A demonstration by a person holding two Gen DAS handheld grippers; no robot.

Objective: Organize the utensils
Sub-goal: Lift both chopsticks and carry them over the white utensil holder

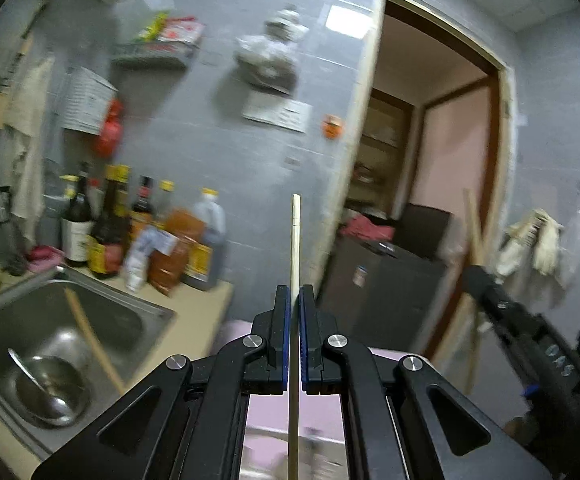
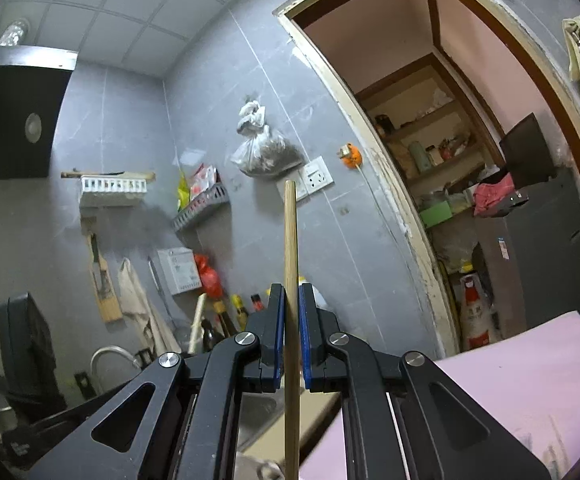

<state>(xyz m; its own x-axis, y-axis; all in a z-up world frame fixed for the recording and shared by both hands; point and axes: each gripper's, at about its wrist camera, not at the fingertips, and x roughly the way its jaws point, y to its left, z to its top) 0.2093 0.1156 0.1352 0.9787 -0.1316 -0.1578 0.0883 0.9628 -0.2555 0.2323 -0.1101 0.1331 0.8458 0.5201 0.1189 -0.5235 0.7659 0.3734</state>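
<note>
left wrist view: left gripper clamps an upright chopstick; right gripper clamps a thicker stick.

pale chopstick, blue-padded black left hand-held gripper, steel-grey sink.

Home kitchen: steel sink, sauce bottles, range hood.

Pale smooth wooden chopstick, glossy steel sink, matt grey wall tiles.
</note>
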